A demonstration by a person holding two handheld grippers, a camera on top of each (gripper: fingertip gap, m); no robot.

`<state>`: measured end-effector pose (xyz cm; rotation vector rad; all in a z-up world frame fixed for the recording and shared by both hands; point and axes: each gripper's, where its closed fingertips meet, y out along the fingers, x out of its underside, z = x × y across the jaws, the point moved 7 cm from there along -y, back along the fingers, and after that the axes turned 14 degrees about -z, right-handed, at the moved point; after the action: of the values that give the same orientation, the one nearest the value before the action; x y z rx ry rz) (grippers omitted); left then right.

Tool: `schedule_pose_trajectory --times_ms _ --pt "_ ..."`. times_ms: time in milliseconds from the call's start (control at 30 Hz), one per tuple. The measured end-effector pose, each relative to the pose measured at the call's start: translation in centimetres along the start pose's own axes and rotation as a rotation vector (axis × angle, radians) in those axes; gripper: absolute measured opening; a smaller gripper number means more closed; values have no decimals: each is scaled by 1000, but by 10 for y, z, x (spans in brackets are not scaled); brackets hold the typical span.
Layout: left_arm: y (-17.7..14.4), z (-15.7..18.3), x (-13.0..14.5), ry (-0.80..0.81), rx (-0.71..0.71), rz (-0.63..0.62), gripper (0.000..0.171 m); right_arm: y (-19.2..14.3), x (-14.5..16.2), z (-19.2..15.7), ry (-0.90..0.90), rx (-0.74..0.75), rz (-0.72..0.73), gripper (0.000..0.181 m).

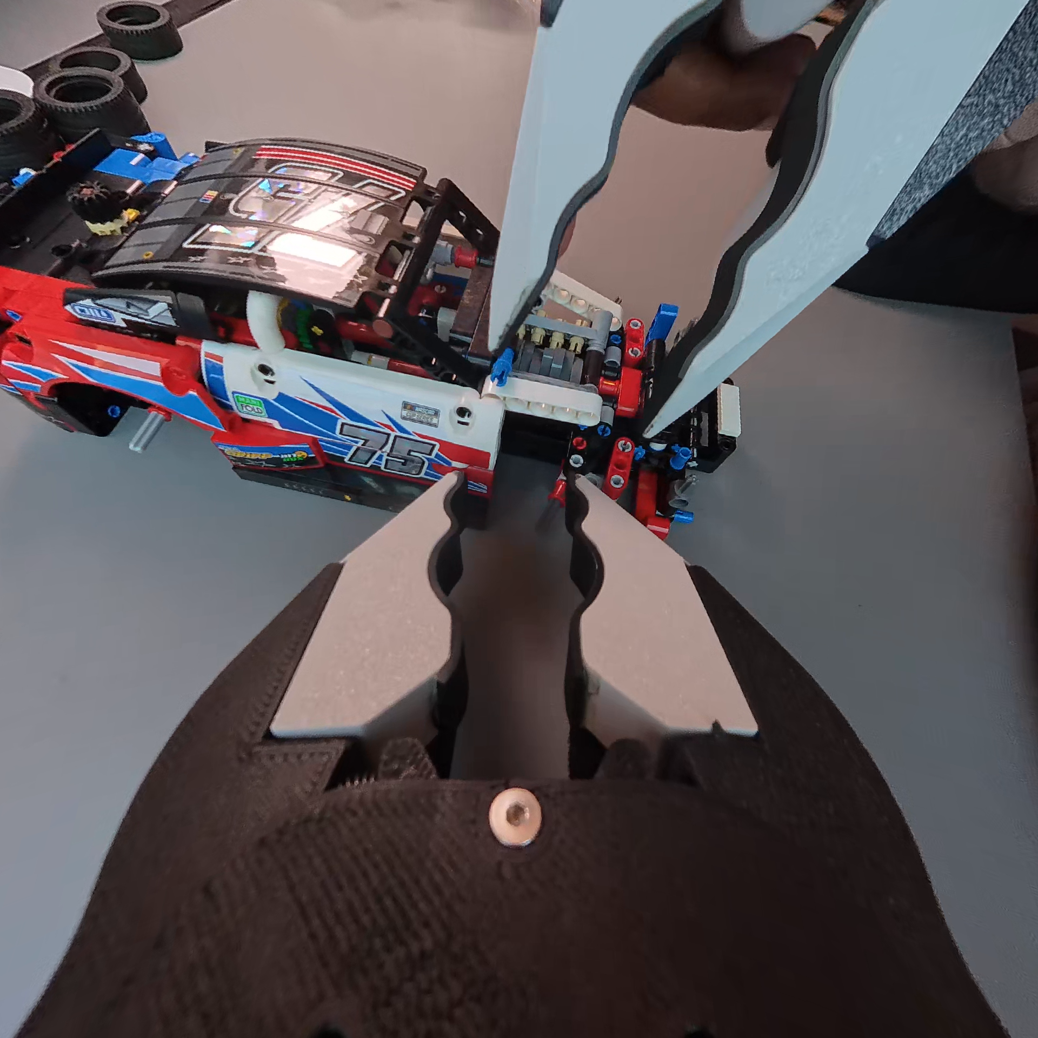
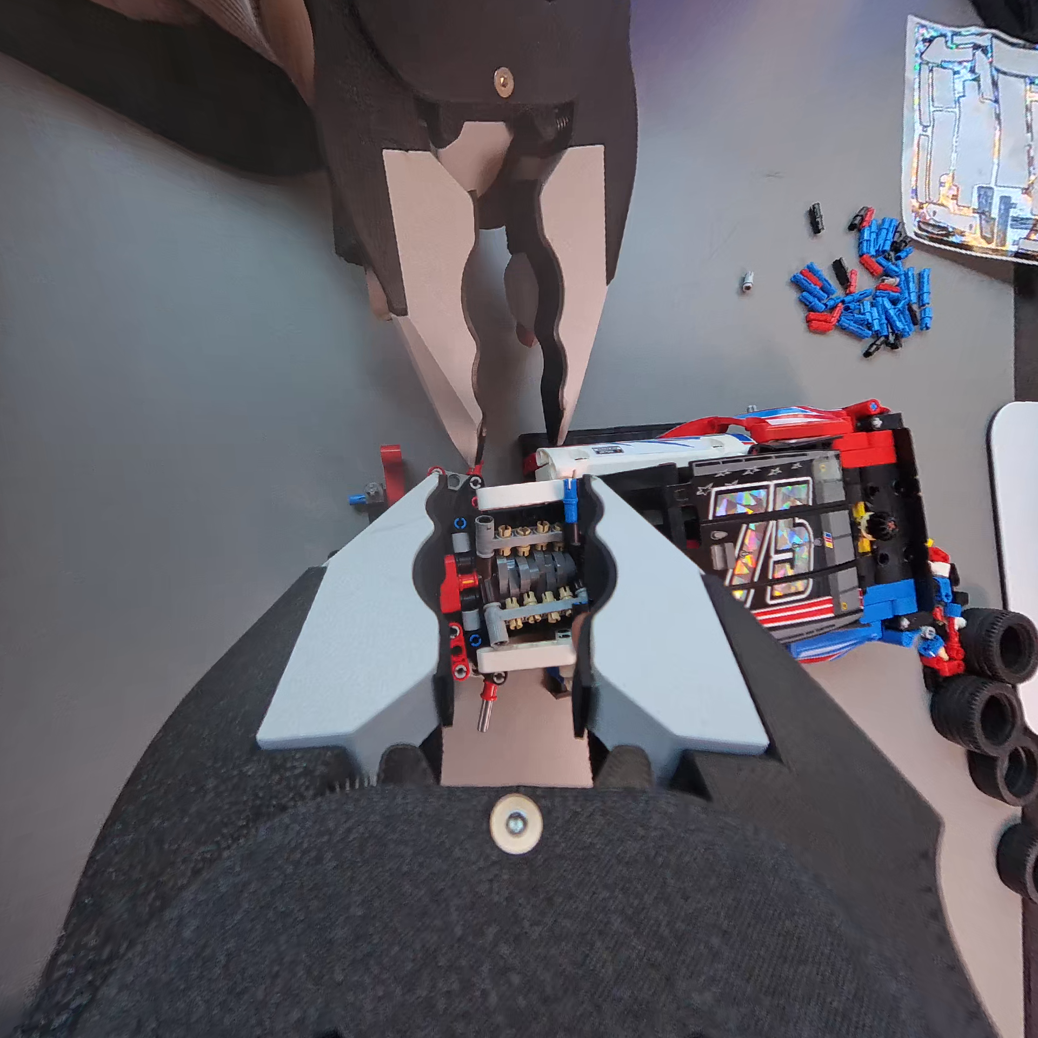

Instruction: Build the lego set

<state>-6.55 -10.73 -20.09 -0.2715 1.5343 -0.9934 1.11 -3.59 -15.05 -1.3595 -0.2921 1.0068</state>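
Left wrist view: the left gripper (image 1: 514, 477) is hovering with jaws parted and empty beside one race car model (image 1: 269, 359) standing on the grey table (image 1: 168, 618); four loose tyres (image 1: 84, 84) are lying behind it.

Right wrist view: the right gripper (image 2: 514, 488) is straddling the engine block (image 2: 522, 578), jaws apart. Only this view is showing the pin pile (image 2: 870, 286) and one sticker sheet (image 2: 972, 140).

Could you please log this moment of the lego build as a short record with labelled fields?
Model: red, white and blue lego race car with black roof, lying on grey table
Exposed part: grey engine block at the car's front
Right gripper: open, fingers straddling the engine block from above
Left gripper: open, tips low beside the car's front, near a small red pin
Loose parts: pile of blue, red and black pins; black rubber tyres; shiny sticker sheet
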Motion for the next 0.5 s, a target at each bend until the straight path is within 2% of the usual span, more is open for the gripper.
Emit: schedule_pose_trajectory --times_ms 133,333,400,500 --pt "-1 0 0 0 0 4 33 12 2 1 -3 47 -43 40" --pt "-1 1 0 3 1 3 32 4 5 0 19 36 31 39" --pt "-1 1 1 2 1 7 32 -11 15 2 42 20 80 42" --pt "-1 0 1 0 5 6 32 -27 45 12 49 85 54 47"
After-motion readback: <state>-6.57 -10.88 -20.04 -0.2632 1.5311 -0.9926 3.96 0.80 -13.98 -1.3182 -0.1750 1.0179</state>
